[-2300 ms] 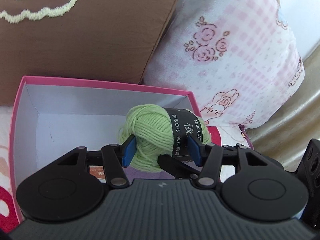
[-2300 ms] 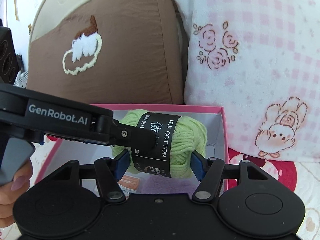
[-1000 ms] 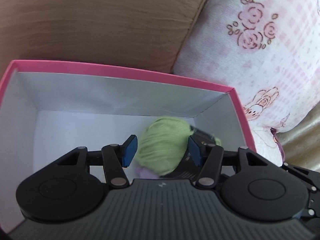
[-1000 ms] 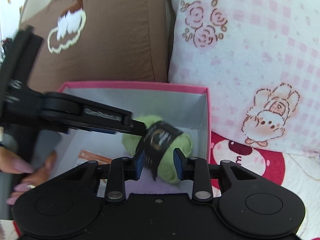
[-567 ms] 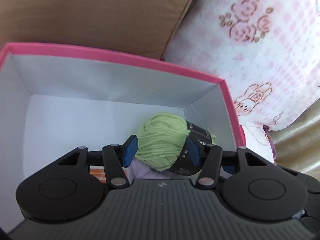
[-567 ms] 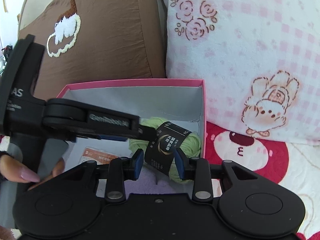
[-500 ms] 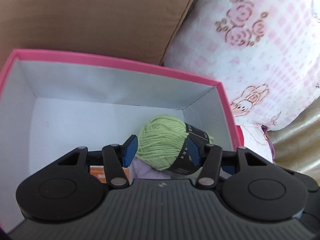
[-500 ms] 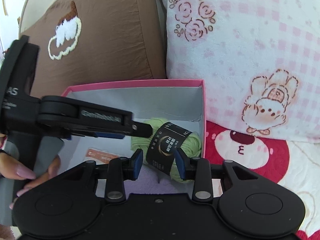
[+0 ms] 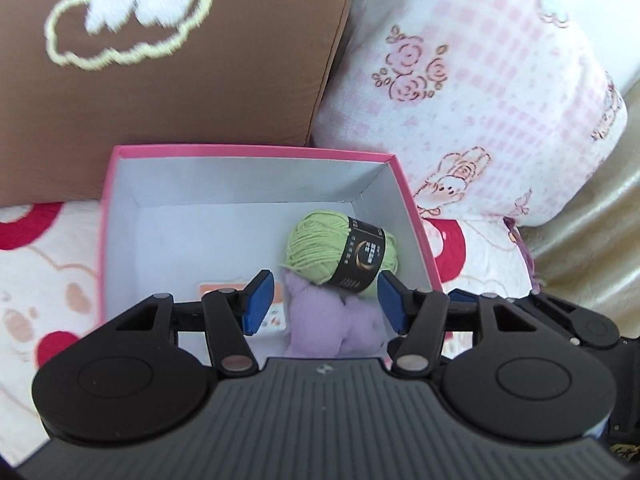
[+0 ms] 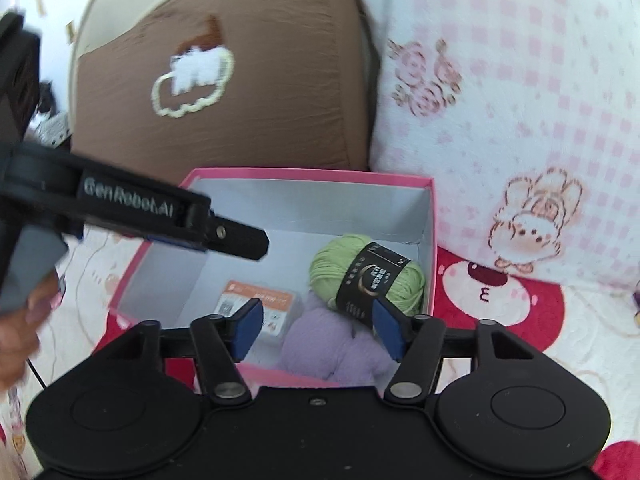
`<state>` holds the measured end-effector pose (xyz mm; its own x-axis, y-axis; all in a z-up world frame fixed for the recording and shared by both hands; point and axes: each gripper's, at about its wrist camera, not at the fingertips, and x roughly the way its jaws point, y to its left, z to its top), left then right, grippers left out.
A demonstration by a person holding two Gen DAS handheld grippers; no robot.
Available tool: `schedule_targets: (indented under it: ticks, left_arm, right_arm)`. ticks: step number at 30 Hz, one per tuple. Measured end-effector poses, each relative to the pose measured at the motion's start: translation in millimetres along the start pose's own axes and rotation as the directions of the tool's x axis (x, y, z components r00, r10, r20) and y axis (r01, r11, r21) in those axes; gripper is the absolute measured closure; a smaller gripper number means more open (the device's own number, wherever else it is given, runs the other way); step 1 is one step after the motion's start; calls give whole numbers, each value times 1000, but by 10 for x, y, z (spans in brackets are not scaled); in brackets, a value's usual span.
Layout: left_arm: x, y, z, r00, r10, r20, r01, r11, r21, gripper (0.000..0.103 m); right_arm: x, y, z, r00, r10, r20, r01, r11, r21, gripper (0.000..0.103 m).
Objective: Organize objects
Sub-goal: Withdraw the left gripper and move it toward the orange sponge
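The yarn lies in the box at its 3 o'clock wall, on a purple plush, card at 9 o'clock. Both the left gripper and right gripper gape wide, empty. Packing looks mostly done; anything left is unseen

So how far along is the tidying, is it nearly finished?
Partly done, it seems. The green yarn ball lies inside the pink box, resting against a lilac yarn ball, with a small orange-and-white packet beside them. Nothing is in hand: the left gripper and right gripper are both open and empty above the box. No other loose items show, so what is left cannot be told.
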<state>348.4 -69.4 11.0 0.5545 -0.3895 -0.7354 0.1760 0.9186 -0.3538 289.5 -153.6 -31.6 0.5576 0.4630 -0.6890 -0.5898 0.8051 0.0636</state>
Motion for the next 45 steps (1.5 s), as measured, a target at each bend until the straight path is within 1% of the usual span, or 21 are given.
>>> schedule_targets:
  ticks: [2,6,9,11,13,15,17,19,23,24,25,26,28,32,35,37,39,41,45]
  left_arm:
    - [-164,-27,-18,1000,10,1,-10,1000,17,45]
    - [-504,-88,-88,999,47,10,-47,997,61,43]
    - [-762,-152,-168,998,67,21,-69,992,110,43]
    - [-899,-189,-215,997,76,23,-79,988,130,43]
    - [-1005,-233,-258,996,86,21,-88,985,146,43]
    - [-1094,-289,-303,995,95,14,-96,981,167,39]
    - [-1179,-319,-347,995,96,10,-97,981,169,31]
    - [-1266,-341,-405,996,87,11,-88,981,175,27]
    - [-1415,-375,-523,996,92,10,-92,975,202,17]
    - [-1443,-385,-550,995,96,8,-95,972,214,16]
    - [-1468,-395,-579,995,99,4,-97,970,224,15]
    - [-1491,-403,-606,995,99,-1,-96,968,233,14]
    - [-1531,-413,-659,996,89,-9,-84,966,244,12]
    - [-1595,-438,-799,997,72,-7,-67,961,268,11]
    - [-1641,-503,-914,998,60,12,-61,942,330,8]
    - [-1661,-535,-980,998,59,12,-59,934,352,8]
    - [-1668,-536,-1033,999,48,-2,-44,936,350,8]
    - [-1652,-515,-1069,999,25,-29,-14,943,333,8]
    - [-1563,-469,-1163,997,1,-78,23,953,303,8]
  right_arm:
    - [-133,70,-10,1000,-16,16,16,1000,-11,24]
    - [-366,160,-1,999,-26,41,26,1000,-9,18]
    - [-546,276,5,995,-72,74,75,997,-34,14]
    - [-664,378,-10,989,-105,104,113,991,-74,8]
    - [-767,479,-35,981,-141,137,156,981,-113,6]
    - [-846,547,-81,975,-151,163,172,977,-126,6]
    - [-897,597,-165,978,-124,168,146,981,-126,6]
    - [-939,645,-250,981,-101,164,125,982,-142,6]
    - [-1071,723,-381,978,-116,171,143,977,-159,6]
    - [-1104,731,-391,982,-112,151,136,977,-162,6]
    - [-1130,721,-391,989,-89,117,107,981,-161,6]
    - [-1161,709,-392,994,-62,95,76,985,-152,6]
    - [-1259,704,-418,996,-27,88,39,990,-136,6]
    - [-1413,734,-513,998,-8,68,17,991,-135,6]
    - [-1482,722,-595,999,26,41,-21,992,-127,6]
    - [-1521,700,-663,998,59,20,-56,991,-118,6]
    - [-1544,668,-737,997,83,-1,-82,990,-112,6]
    - [-1551,643,-827,995,98,-18,-99,989,-112,7]
    - [-1528,609,-1001,992,121,-44,-126,982,-143,9]
